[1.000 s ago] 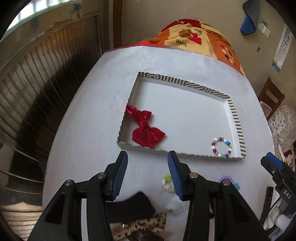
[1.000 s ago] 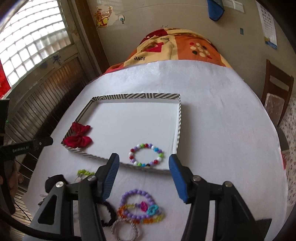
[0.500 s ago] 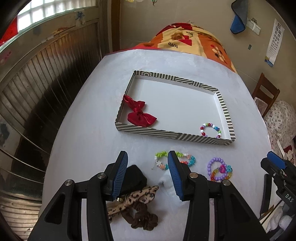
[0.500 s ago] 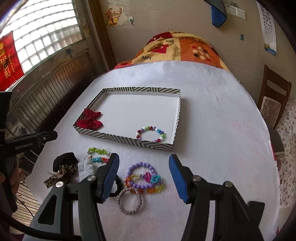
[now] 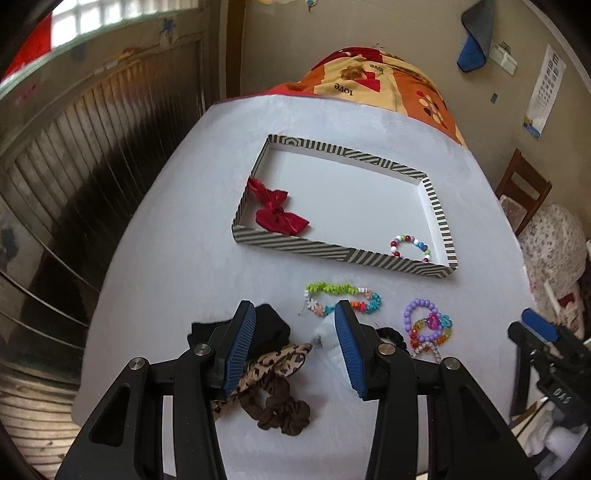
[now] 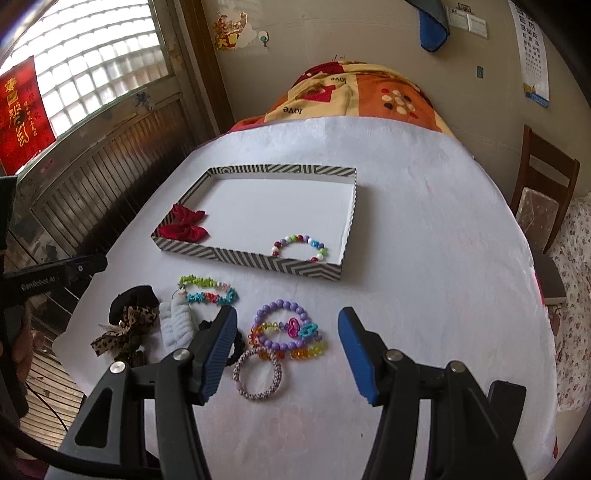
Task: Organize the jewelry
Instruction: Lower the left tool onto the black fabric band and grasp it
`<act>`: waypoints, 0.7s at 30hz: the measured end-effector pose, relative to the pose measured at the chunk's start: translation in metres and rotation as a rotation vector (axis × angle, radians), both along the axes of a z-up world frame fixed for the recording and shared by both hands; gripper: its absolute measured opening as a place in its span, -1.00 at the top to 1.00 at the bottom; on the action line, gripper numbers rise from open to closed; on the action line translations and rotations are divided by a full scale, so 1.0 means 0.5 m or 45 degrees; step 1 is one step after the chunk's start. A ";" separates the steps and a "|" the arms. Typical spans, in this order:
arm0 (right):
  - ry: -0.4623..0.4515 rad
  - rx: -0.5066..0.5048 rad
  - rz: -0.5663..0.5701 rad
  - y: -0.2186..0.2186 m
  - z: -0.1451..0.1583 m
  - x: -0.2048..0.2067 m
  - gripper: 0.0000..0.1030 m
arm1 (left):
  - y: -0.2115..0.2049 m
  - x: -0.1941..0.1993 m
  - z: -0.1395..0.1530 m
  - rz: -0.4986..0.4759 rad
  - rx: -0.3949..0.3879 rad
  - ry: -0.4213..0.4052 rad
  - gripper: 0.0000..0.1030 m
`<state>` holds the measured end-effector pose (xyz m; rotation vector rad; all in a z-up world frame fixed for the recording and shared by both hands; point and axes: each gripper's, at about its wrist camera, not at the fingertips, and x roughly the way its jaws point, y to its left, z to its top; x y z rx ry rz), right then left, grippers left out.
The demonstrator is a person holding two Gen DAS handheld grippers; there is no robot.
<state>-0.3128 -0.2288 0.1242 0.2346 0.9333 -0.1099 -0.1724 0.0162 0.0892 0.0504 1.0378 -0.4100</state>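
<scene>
With both the left claw (image 5: 295, 350) and right claw (image 6: 286, 354) agape and empty above the pile, little looks done: only a red bow (image 5: 277, 212) and one bead bracelet (image 6: 300, 248) lie in the striped tray (image 6: 255, 260); bracelets (image 6: 286, 332) and scrunchies (image 5: 280, 406) wait on the surface (image 6: 424, 277) beside it.

White cloth-covered table (image 6: 424, 258) fills mid frame. At 12 o'clock beyond its far edge, orange/red quilt (image 6: 369, 96) w/ "love" print. Wooden chair (image 6: 543, 192) at 3 o'clock, just beside table edge. Glass-block window (image 6: 92, 70) at 10 o'clock, red banner w/ gold script (image 6: 22, 114) at 9–10. Blue/grey cloth (image 6: 432, 26) hangs on wall at 1 o'clock; wall calendar (image 6: 533, 55) at 2. Floral fabric (image 5: 550, 251) at 3 o'clock in left wrist view.
</scene>
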 end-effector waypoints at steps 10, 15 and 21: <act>0.073 0.027 0.060 0.017 -0.041 0.002 -0.17 | 0.088 0.032 -0.017 0.099 -0.065 0.119 0.50; 0.115 0.048 0.076 0.021 -0.065 0.017 -0.17 | 0.121 0.044 -0.038 0.116 -0.073 0.174 0.50; 0.144 0.060 0.076 0.015 -0.081 0.034 -0.17 | 0.142 0.063 -0.083 0.134 -0.075 0.270 0.49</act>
